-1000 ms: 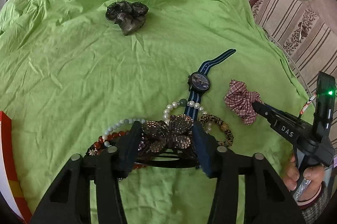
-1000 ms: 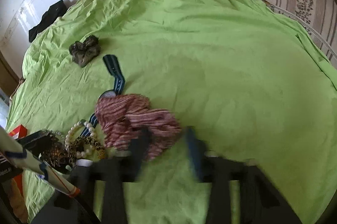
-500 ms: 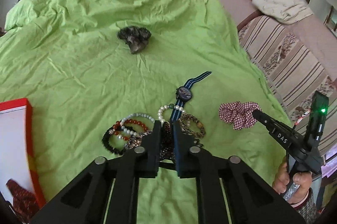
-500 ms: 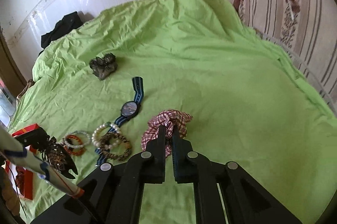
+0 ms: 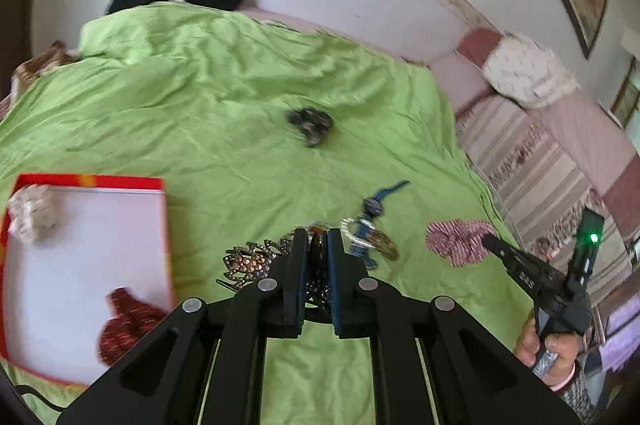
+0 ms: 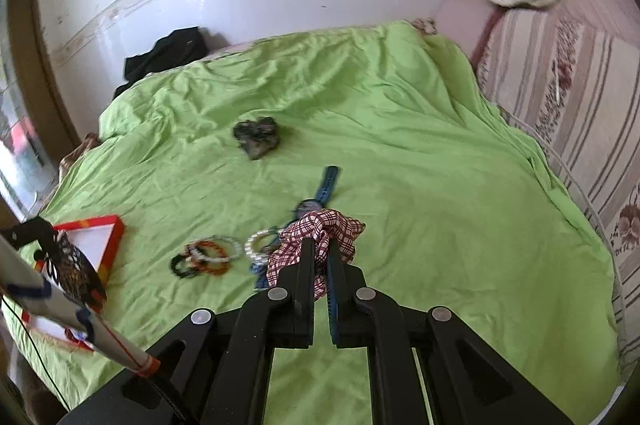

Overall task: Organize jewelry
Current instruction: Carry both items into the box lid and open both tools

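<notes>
Both pickups look made; the left hand-held gripper [image 5: 318,265] pinches the rhinestone hair clip [image 5: 250,261] above the bed's near edge, beside the red-rimmed box [image 5: 92,181]; the right hand-held gripper [image 6: 320,265] pinches the plaid scrunchie [image 6: 320,231], lifted over the bed's middle; next, likely carry each to the box and release.

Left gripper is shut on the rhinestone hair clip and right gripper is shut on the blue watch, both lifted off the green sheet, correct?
Not quite. The right gripper is shut on the red plaid scrunchie, as the right wrist view shows; the blue watch lies on the sheet.
</notes>
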`<action>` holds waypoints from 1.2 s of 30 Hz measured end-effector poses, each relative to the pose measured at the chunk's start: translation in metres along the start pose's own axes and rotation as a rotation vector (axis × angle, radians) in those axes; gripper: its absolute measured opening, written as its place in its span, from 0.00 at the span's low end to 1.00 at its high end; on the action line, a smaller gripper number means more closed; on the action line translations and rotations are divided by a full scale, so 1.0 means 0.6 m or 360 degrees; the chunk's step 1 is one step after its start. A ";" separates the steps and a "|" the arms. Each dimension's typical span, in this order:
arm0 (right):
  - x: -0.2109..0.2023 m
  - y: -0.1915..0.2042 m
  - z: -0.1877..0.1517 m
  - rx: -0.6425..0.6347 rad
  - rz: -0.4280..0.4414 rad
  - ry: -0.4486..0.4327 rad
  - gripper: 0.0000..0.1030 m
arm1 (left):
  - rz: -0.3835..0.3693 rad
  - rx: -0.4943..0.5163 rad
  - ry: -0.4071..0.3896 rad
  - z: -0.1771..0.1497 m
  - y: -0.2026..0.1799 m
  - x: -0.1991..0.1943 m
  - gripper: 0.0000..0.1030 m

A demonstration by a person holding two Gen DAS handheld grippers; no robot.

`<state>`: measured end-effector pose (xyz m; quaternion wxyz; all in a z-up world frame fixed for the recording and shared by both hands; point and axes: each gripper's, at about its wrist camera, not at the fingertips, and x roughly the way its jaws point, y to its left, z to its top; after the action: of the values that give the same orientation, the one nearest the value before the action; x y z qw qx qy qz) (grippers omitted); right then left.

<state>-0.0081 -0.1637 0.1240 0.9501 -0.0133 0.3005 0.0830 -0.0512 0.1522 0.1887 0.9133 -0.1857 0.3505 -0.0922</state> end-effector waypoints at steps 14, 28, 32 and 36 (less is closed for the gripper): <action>0.022 0.210 -0.018 -0.0283 0.0208 0.0107 0.05 | 0.0448 -0.0294 -0.0206 -0.024 0.241 -0.105 0.09; 0.053 0.446 -0.021 -0.0610 0.0432 0.0136 0.05 | 0.0788 -0.0432 -0.0209 -0.084 0.384 -0.137 0.09; 0.077 0.508 -0.015 -0.0690 0.0444 0.0120 0.05 | 0.0866 -0.0429 -0.0167 -0.095 0.395 -0.142 0.09; 0.118 0.567 -0.009 -0.0751 0.0448 0.0131 0.05 | 0.0891 -0.0432 -0.0139 -0.107 0.406 -0.149 0.09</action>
<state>-0.0106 0.1816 0.0872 0.8868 -0.1957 0.3102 0.2812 -0.1512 0.3840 0.1005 0.8843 -0.2059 0.3577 0.2185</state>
